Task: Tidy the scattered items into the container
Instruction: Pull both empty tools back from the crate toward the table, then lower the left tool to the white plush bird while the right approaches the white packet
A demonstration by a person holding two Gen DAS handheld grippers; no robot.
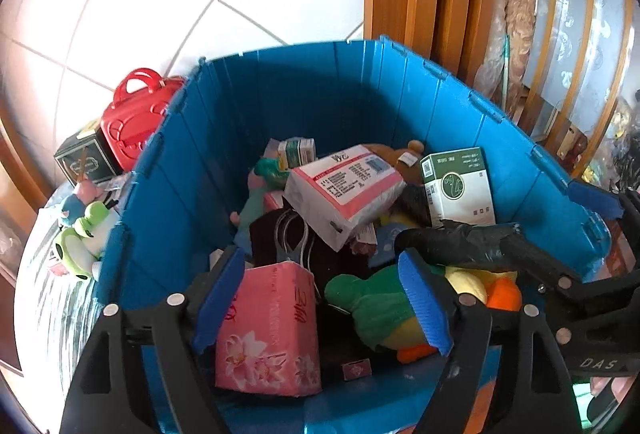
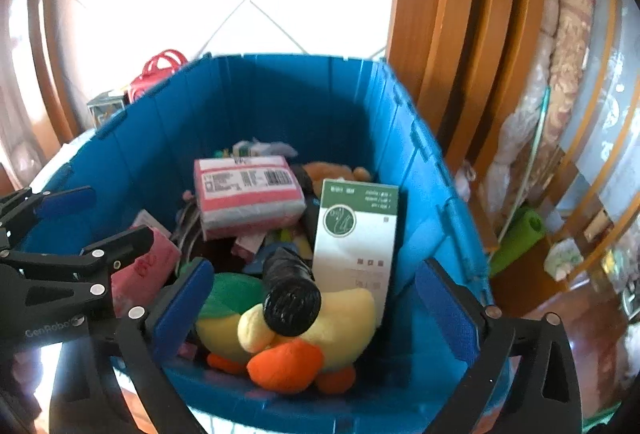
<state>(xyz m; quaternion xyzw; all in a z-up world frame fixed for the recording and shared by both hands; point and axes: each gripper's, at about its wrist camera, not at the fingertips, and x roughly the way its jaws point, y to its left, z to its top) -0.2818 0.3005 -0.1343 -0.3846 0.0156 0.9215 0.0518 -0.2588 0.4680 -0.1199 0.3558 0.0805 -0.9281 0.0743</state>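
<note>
Left wrist: left gripper (image 1: 324, 298) gapes empty over the blue bin (image 1: 304, 90); a pink pack (image 1: 268, 330) and plush duck (image 1: 392, 310) lie inside. Frog toy (image 1: 86, 242) and red case (image 1: 136, 114) wait outside, beside its left wall; the soft, light frog should pinch at mid-body.

Right wrist: right gripper (image 2: 320, 314) stands wide, holding nothing, with open room above the rim
</note>
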